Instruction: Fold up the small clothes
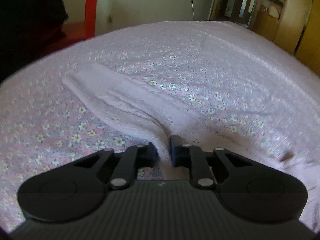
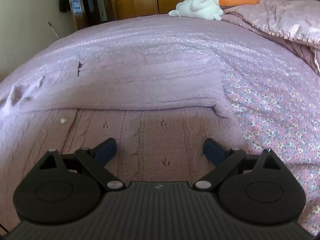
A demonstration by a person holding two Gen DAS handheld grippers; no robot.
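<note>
Right gripper (image 2: pixel 160 150) (fingers apart) above sweater (image 2: pixel 140 84)

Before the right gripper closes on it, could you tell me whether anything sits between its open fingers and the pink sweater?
Nothing visible does: the right gripper hangs open directly over the bare pink sweater.

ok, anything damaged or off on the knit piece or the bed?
Yes. The pink knit garment has a small dark hole in its folded-over layer, to the left in the right wrist view. A white fleck sits on the lower layer. The left tongs pinch a fabric ridge; the right tongs are open.
</note>
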